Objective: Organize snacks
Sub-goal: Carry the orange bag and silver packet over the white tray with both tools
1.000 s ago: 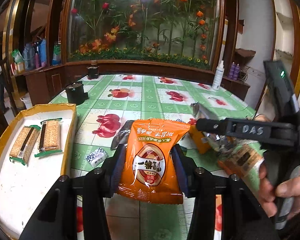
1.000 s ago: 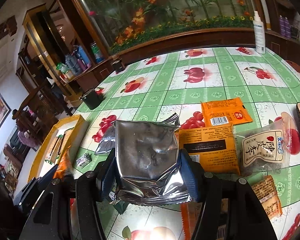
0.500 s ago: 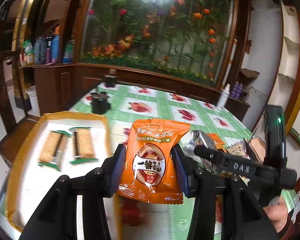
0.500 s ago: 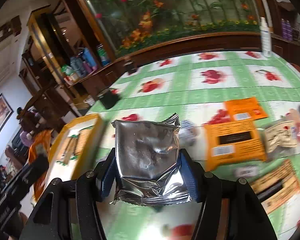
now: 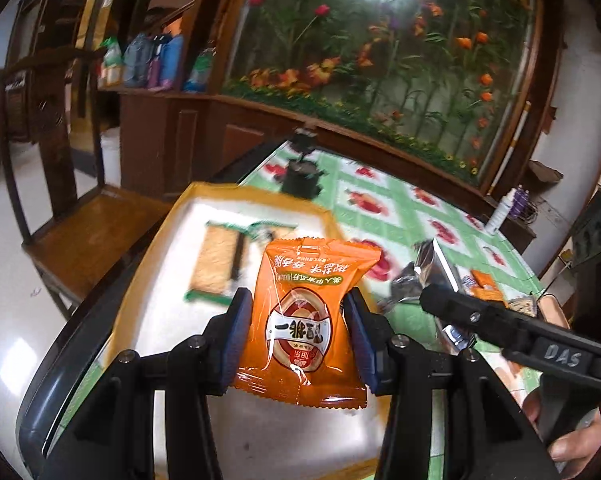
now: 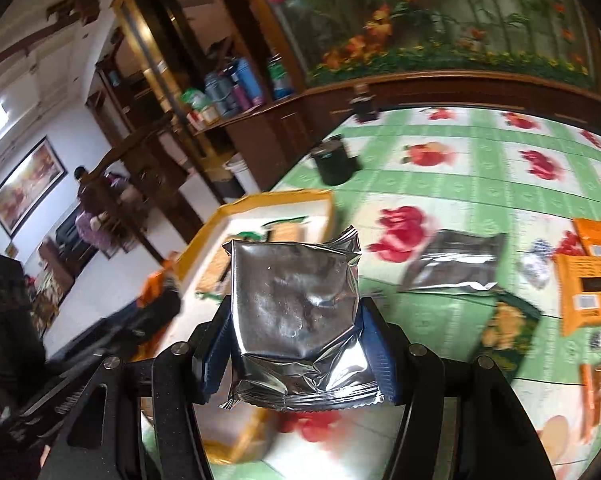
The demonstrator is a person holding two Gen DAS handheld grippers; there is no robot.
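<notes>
Setting: green-checked, fruit-print cloth covers the bench, backed by a dark wood cabinet and a flower display.
Left tool: clamped on the orange snack packet, held upright in the air above the tray.
Right tool: clamped on the silver foil packet, held over the tray's near corner.
Tray: yellow-rimmed with a white floor; cracker packs already lie inside.
Loose snacks: a second foil pouch, an orange box and other packets lie on the cloth, outside the tray.
Step, judged: both packets seem headed for the tray.
Risk: the two tools crowd close together over one tray, so they may knock each other; slick wrappers could slip, or land on the crackers or the rim.
</notes>
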